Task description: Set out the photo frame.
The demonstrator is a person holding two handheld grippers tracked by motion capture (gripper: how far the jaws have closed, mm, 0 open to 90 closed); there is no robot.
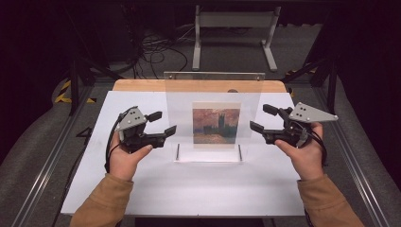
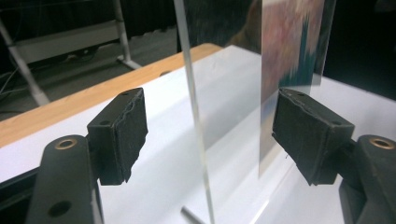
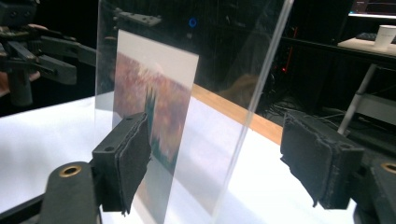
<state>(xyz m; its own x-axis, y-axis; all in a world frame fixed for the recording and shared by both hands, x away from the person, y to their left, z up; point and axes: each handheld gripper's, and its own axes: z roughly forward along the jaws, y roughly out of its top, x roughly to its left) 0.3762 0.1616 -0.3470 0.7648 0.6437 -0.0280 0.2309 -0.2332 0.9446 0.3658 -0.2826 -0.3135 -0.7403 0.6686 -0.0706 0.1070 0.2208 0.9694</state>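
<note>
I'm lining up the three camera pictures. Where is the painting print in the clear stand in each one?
High view: the painting print sits at centre, inside the clear stand, between the two grippers.
Left gripper view: the print is at upper right, blurred, above the right-hand jaw.
Right gripper view: the print is left of centre, behind the left-hand jaw.
Shared landmark: the table's wooden edge.

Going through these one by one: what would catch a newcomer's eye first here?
A clear acrylic stand stands upright mid-table, with a reddish painted picture in it. The left tool and right tool flank its side edges, jaws open, each straddling an edge without touching it.
</note>
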